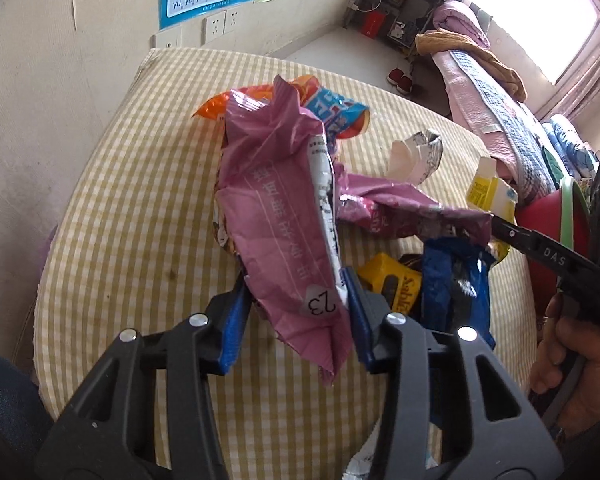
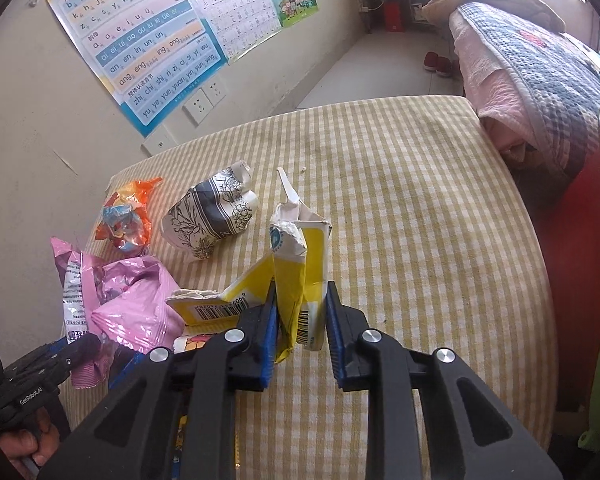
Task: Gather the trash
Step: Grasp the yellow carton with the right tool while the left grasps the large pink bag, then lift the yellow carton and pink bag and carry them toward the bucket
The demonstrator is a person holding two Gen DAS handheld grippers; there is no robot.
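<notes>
Table point(image 2: 420, 184): yellow-and-white checked cloth, far-left corner against the wall below the pinyin poster point(image 2: 140, 52). A bed with pink and blue quilts point(image 2: 532, 80) runs along beyond the table's right edge.

Trash sits bunched toward the left half of the table. I see a big pink wrapper point(image 1: 276, 208), lifted and standing up out of the pile near the table's near-left part. Left hand-held gripper point(image 1: 296, 320): blue pads on both sides of this wrapper's lower end, pressing it; jaws partly closed, wrapper pinched between them.

Next, a yellow carton point(image 2: 300, 276), torn and flattened, near the middle of the table toward the near edge. Right hand-held gripper point(image 2: 302, 332): jaws drawn narrow around the carton's lower end, left pad against it; I read the right pad as touching too, though the crumpled card hides that contact, so call it a probable grip.

A crushed paper cup with grey floral print point(image 2: 208, 216) lies on its side farther back, apart from the carton. An orange-and-blue snack wrapper point(image 2: 128, 216) lies nearest the far-left corner. A blue wrapper point(image 1: 456, 280) and a small yellow packet point(image 1: 392, 284) lie beside the pink wrapper, under the pile.
</notes>
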